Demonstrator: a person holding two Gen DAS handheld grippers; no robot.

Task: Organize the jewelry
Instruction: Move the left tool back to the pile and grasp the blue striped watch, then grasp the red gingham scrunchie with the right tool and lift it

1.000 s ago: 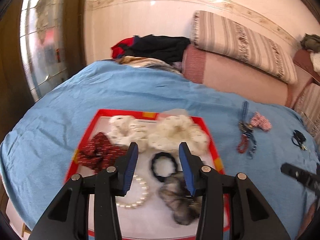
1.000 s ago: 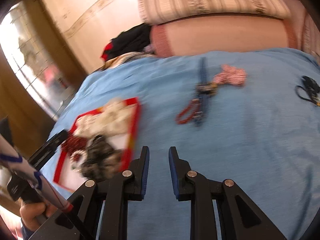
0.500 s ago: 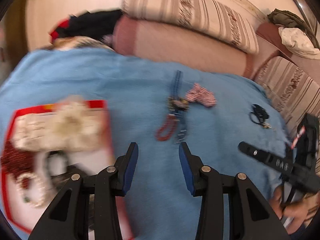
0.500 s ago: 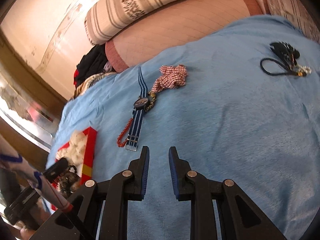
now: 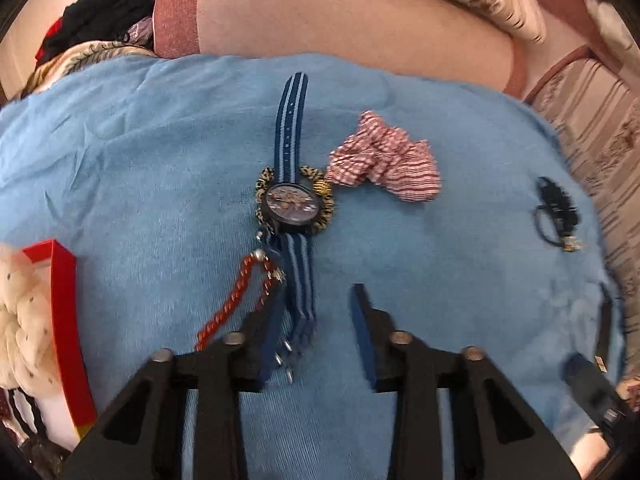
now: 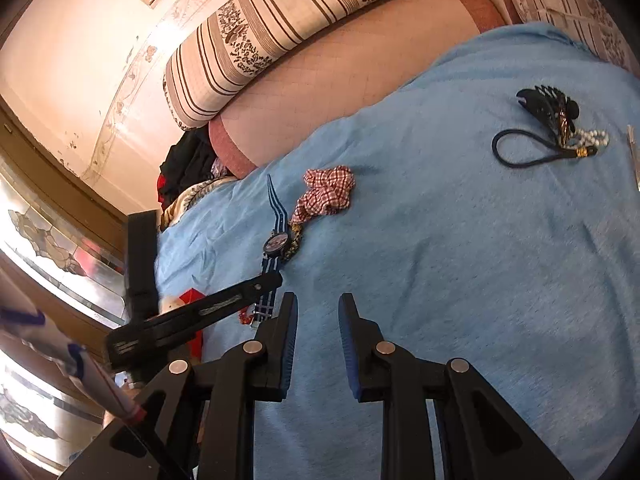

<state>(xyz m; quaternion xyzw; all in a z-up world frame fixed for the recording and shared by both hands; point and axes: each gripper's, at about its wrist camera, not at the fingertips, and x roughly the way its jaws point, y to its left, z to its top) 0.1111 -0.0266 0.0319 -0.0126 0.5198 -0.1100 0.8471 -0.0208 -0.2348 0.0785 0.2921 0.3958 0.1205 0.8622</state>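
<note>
A blue striped watch [image 5: 291,204] lies on the blue cloth [image 5: 440,264], on a leopard-print band [image 5: 325,204]. A red bead bracelet [image 5: 232,304] lies beside its lower strap. A red checked scrunchie [image 5: 386,160] lies to the right. My left gripper [image 5: 316,308] is open, low over the cloth, its left finger at the watch strap's end. The red tray [image 5: 66,320] with a white scrunchie [image 5: 20,320] is at the left edge. My right gripper [image 6: 318,312] is open and empty above the cloth; the watch [image 6: 276,246] and scrunchie [image 6: 326,194] lie ahead left.
A black hair clip with a dark loop and pearls [image 6: 552,128] lies far right on the cloth, also in the left wrist view [image 5: 556,212]. Striped cushions [image 6: 300,24] and a pink bolster [image 5: 352,20] border the far edge. Dark clothes [image 6: 190,164] are piled at the back left.
My left gripper swung right from over the tray to the watch and dropped close to its strap. My right gripper turned right and moved forward over the cloth. Both stayed open.
</note>
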